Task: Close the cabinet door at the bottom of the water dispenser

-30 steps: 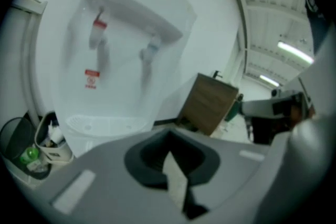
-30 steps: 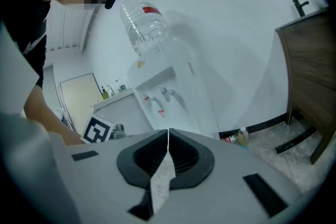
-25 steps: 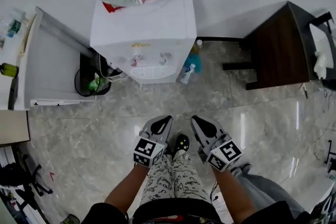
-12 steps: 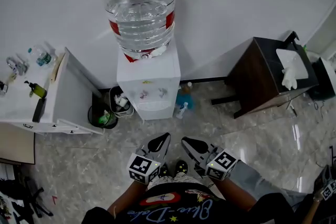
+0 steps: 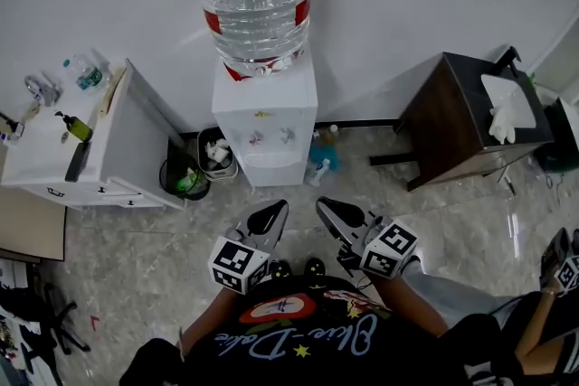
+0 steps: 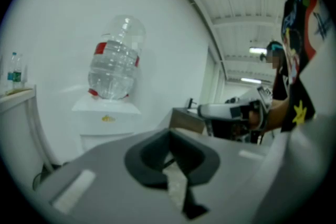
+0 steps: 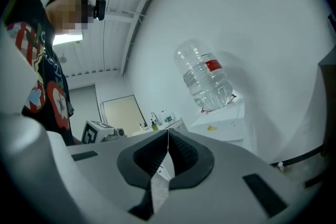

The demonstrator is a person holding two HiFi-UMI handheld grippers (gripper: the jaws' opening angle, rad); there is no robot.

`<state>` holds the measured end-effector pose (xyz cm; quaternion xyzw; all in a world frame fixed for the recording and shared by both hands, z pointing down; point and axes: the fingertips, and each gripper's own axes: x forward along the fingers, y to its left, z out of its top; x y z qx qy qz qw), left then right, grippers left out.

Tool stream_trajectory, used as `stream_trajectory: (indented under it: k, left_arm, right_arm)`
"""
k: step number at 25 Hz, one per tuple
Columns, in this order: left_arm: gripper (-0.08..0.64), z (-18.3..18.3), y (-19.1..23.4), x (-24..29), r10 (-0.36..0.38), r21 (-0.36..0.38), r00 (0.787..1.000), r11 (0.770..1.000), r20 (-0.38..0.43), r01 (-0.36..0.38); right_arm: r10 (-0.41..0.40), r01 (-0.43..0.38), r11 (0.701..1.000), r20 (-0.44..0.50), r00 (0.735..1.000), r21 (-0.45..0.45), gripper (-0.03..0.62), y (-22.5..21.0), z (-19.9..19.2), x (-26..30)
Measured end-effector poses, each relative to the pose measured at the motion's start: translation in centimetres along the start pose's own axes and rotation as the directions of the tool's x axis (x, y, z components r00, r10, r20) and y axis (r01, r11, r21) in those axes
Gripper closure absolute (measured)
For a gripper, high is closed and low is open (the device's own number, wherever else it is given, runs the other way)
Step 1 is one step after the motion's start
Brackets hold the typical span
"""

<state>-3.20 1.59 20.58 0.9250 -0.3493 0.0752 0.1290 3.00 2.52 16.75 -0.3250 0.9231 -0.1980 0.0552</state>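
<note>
The white water dispenser stands against the wall with a clear bottle on top. From above I see only its top and tap panel; its lower cabinet door is hidden. My left gripper and right gripper are held close to my body, well short of the dispenser, both pointing at it. Both are shut with nothing between the jaws. In the left gripper view the dispenser rises behind the gripper, which hides its lower part. The right gripper view shows that gripper and the bottle.
A white counter with small bottles stands left of the dispenser, with two black bins between them. Blue bottles lie on the floor at its right. A dark wooden table carries white gloves. Another gripper cube shows at the right edge.
The head view has pulled back and up, so the dispenser looks smaller and farther off. Both grippers stay shut near my body, now a little higher in view.
</note>
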Motion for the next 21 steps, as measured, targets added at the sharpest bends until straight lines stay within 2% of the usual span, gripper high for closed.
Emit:
stream_trajectory:
  k: [8, 13, 21]
  left_arm:
    - [0.560, -0.2, 0.3, -0.2, 0.056, -0.024, 0.998, 0.998, 0.028, -0.055]
    - [0.560, -0.6, -0.3, -0.5, 0.083, -0.005, 0.996, 0.997, 0.026, -0.083]
    - [0.560, -0.2, -0.1, -0.8, 0.043, 0.025, 0.998, 0.999, 0.052, -0.044]
  right_arm:
    - [-0.044, 0.043, 0.999, -0.070, 0.997, -0.012, 0.577, -0.8, -1.4, -1.0]
    - [-0.058, 0.060, 0.998, -0.050, 0.997, 0.027, 0.577, -1.5, -1.6, -2.5]
    - [-0.061, 0.063, 0.997, -0.045, 0.997, 0.041, 0.577, -1.5, -1.8, -2.0]
